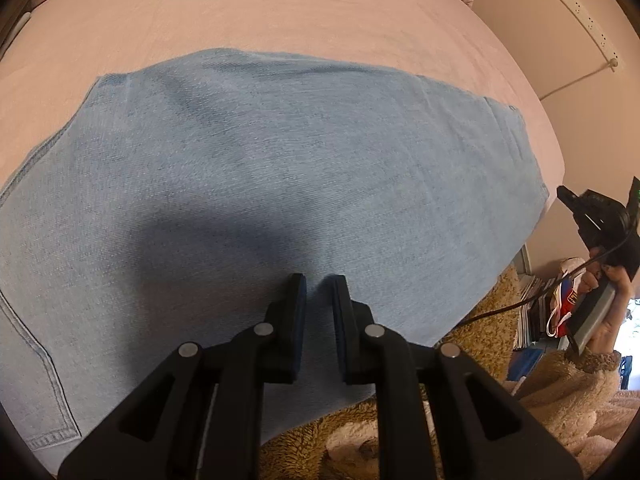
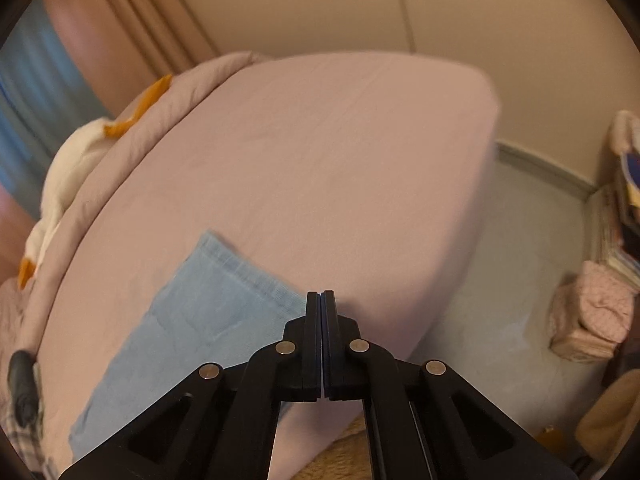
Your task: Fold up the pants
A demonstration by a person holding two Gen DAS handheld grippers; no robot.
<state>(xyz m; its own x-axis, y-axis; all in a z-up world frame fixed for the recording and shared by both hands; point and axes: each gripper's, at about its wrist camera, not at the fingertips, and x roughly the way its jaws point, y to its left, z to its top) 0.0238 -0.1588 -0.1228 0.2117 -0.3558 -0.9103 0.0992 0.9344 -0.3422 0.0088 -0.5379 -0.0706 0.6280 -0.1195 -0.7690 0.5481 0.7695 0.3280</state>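
black fingers of the left gripper hang just over the blue pants, a little apart, holding nothing. the pants lie flat on the pink bed, near its front edge, and their long side runs left to right. only the left view shows the right gripper held up in a hand off the right side of the bed. only the right view shows a white toy duck at the far left, and the right gripper's fingers pressed together on nothing, with the pants' hem end at the near left.
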